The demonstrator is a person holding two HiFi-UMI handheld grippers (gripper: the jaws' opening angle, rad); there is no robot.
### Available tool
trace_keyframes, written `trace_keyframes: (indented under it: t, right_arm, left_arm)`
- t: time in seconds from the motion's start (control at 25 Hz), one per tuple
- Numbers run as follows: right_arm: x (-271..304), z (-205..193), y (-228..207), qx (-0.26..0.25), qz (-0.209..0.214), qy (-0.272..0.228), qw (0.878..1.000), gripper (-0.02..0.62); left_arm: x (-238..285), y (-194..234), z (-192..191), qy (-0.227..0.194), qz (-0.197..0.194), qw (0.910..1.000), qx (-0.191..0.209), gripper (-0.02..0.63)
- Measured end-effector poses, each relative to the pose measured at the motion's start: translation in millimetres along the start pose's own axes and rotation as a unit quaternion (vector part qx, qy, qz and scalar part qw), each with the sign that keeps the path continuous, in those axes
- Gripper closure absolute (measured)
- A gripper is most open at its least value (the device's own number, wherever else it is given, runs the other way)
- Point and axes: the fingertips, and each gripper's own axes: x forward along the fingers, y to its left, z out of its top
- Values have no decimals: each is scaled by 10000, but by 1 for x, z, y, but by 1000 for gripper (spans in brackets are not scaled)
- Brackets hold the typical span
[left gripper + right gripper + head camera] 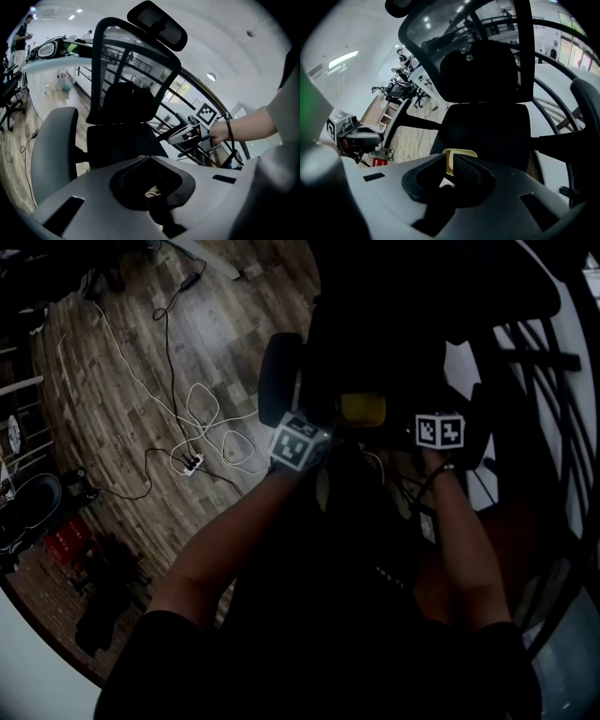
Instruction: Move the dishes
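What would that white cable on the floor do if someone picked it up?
The white cable lies in loose loops, so it is probably floppy and would sag from wherever it is lifted. It looks thin, so it is likely light. One end seems to reach a power strip, which might drag along behind it.

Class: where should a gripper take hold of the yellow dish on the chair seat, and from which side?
Probably its near rim, from above at the front: the yellow dish seems to lie flat on the chair seat, and the backrest blocks the far side.
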Motion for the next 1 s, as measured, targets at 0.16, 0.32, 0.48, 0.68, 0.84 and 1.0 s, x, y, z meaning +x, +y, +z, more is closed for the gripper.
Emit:
trace_keyframes:
  t: [0.16,0.32,0.48,0.68,0.84,1.0]
  right_arm:
    - [30,-10,-14,-68,25,142,9999,532]
    - [60,-17,-25,-34,98,299,9995,531]
    - [93,-37,-38,11,106,453,9989,529]
    - [123,-58,-57,14,39,718,9974,526]
    - [147,-71,-76,58,-21,880,9961,525]
    - [162,-85,-86,117,-40,1073,9942,525]
  left_arm:
    - [19,8,-14,163,38,9998,-104,615]
    - [34,20,-23,241,50,9994,-242,615]
    - [51,27,-41,322,44,9991,-266,615]
    - [65,29,-56,401,-25,9984,-407,615]
    - [83,38,-69,476,-34,9980,-405,615]
    - [92,51,-75,561,33,9971,-511,615]
